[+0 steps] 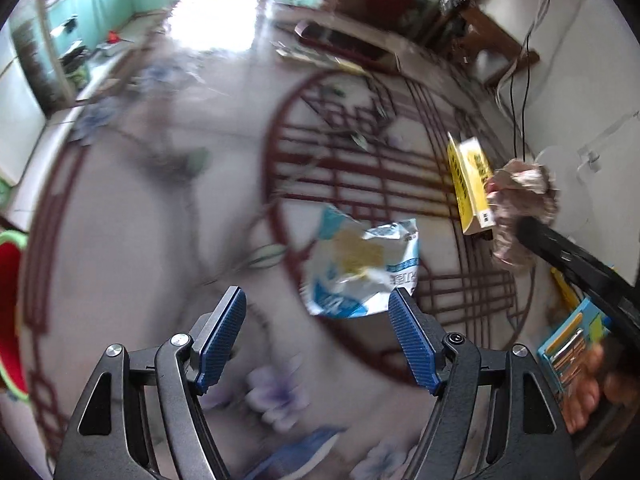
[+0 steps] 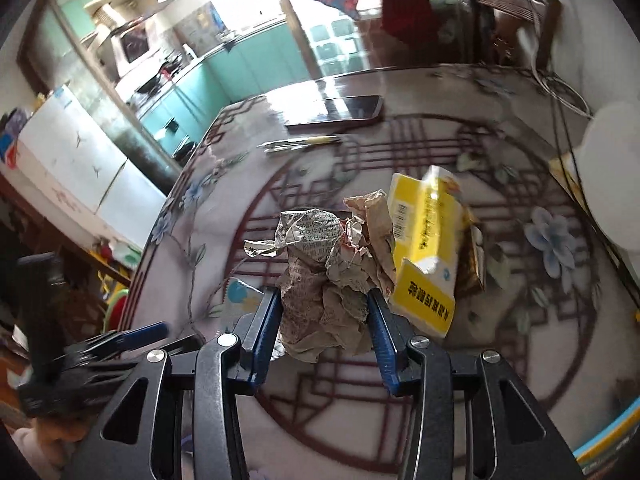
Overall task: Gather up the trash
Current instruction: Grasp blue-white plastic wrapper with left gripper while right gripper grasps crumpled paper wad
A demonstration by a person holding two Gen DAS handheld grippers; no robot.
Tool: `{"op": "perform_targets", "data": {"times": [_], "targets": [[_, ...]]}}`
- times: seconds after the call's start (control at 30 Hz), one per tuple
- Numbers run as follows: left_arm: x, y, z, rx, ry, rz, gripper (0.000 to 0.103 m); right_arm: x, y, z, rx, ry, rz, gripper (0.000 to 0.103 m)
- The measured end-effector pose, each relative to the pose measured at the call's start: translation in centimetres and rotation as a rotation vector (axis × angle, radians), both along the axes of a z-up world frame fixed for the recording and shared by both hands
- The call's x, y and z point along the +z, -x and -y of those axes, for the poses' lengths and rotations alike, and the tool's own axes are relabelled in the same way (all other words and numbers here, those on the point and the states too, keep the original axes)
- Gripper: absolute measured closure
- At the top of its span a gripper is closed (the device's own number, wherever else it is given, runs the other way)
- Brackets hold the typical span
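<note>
Left wrist view: the left gripper (image 1: 318,308) hangs over the patterned table (image 1: 120,240) with its jaws wide and nothing between the pads. A blue-and-white wrapper (image 1: 360,268) lies flat just ahead of the fingertips, at centre frame, its near edge by the right pad; the wide gap suits a flat, loose wrapper, and I judge this is the next piece to be taken. At right, the yellow box (image 1: 470,188) lies on the table, and beside it the paper wad (image 1: 520,208) sits in the dark fingers of the right gripper (image 1: 520,228). A red bin (image 1: 10,280) with a green rim shows at the left edge, the likely place for the trash.

Right wrist view: the right gripper (image 2: 324,308) has its jaws at a middling gap, both blue pads pressed into the crumpled paper wad (image 2: 328,276), which bulges above and below them. It seems lifted clear of the table (image 2: 520,320), though I cannot be sure. The box (image 2: 428,248) stands tilted just right of the wad. A phone (image 2: 336,114) and a pen (image 2: 300,143) lie in the upper centre, untouched. The wrapper (image 2: 240,300) peeks out left of the left pad.
</note>
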State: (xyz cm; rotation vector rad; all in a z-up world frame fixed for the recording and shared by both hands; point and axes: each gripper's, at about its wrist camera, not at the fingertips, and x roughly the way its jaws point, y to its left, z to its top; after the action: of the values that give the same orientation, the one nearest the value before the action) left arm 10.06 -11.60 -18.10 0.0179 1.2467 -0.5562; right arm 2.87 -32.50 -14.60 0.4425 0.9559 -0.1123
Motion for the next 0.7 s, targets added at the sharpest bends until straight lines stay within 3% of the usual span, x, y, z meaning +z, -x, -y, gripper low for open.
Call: {"op": "perform_targets", "data": {"times": [0.1, 0.27, 0.47, 0.7], "targets": [[-1.5, -0.6, 1.7, -0.017, -0.023, -0.029, 0.045, 0.0, 0.5, 0.8, -0.013, -0.005, 0.001, 0.062], [-2.7, -0.9, 2.4, -0.01, -0.036, -0.064, 0.088, -0.4, 0.7, 1.7, -0.023, -0.001, -0.006, 0.061], [-2.2, -0.8, 2.3, -0.002, -0.03, -0.042, 0.098, -0.7, 0.5, 1.6, -0.027, -0.026, -0.007, 0.061], [0.5, 0.0, 0.5, 0.024, -0.023, 0.038, 0.099, 0.3, 0.3, 0.6, -0.01, -0.005, 0.008, 0.061]]}}
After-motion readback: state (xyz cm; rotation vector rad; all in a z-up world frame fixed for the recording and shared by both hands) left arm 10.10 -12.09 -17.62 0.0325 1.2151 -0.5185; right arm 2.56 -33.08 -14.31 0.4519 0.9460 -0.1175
